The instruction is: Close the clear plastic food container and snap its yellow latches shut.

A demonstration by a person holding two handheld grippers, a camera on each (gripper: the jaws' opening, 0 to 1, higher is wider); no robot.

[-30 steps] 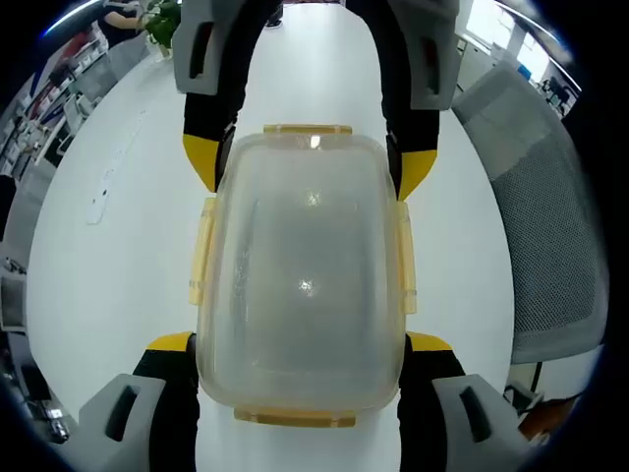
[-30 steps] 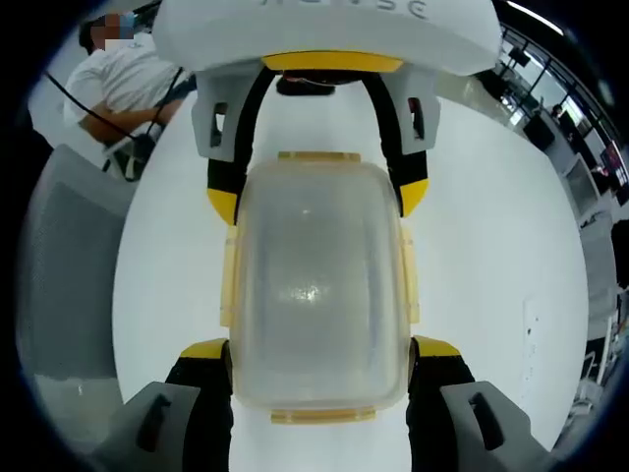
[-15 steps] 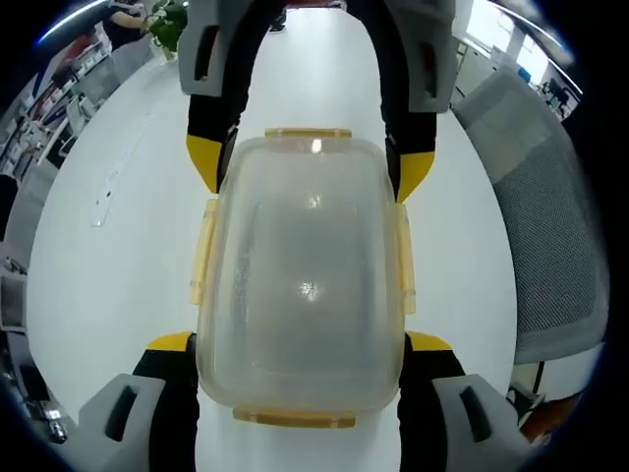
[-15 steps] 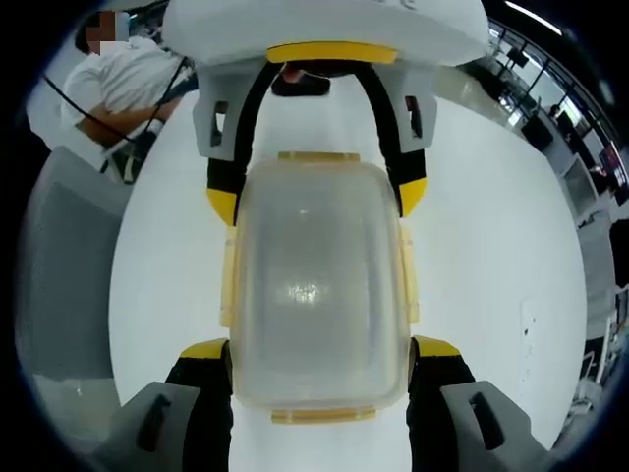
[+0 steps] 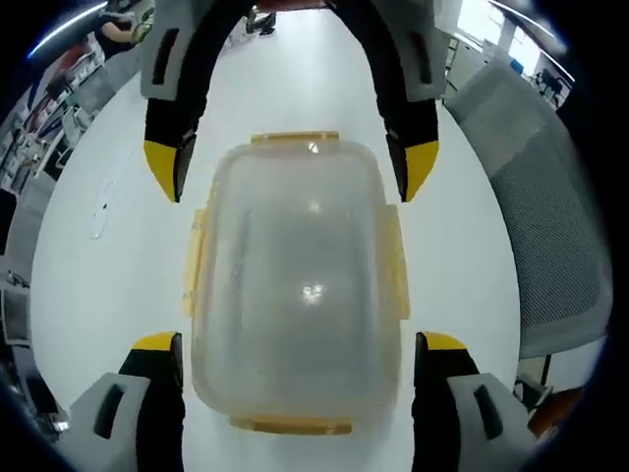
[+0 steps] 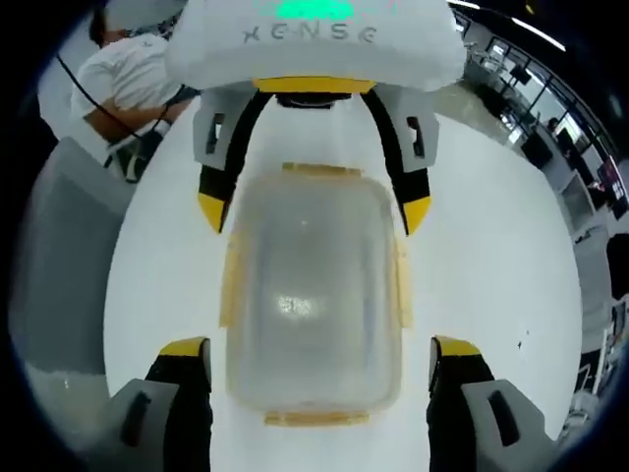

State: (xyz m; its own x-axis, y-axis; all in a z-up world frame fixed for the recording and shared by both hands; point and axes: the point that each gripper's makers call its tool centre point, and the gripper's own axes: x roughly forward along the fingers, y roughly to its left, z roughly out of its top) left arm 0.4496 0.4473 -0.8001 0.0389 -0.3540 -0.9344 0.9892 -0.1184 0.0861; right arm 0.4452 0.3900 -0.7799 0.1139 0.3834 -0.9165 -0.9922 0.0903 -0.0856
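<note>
Container: clear plastic food container [image 5: 295,295], lid on, lying flat on the white counter [image 5: 108,265] between the two grippers, which face each other across it; in the right gripper view it sits at centre [image 6: 313,295].
Latches: yellow latches [image 5: 194,261] run along both long sides and both short ends; they lie close against the container walls, though whether they are snapped home cannot be told.
Left gripper: left gripper [image 5: 300,354] at the near end of the container in its own view, jaws spread apart, yellow tips standing clear of the container on either side. In the right gripper view it shows at the far end [image 6: 314,211], under its white housing.
Right gripper: right gripper [image 6: 319,359] jaws likewise spread, tips off the container's corners. In the left gripper view it shows at the far end [image 5: 290,172].
Chair: grey mesh chair [image 5: 536,197] just beside the counter's right edge in the left gripper view.
Person: person [image 6: 123,84] in a white shirt, seated far left in the right gripper view.
</note>
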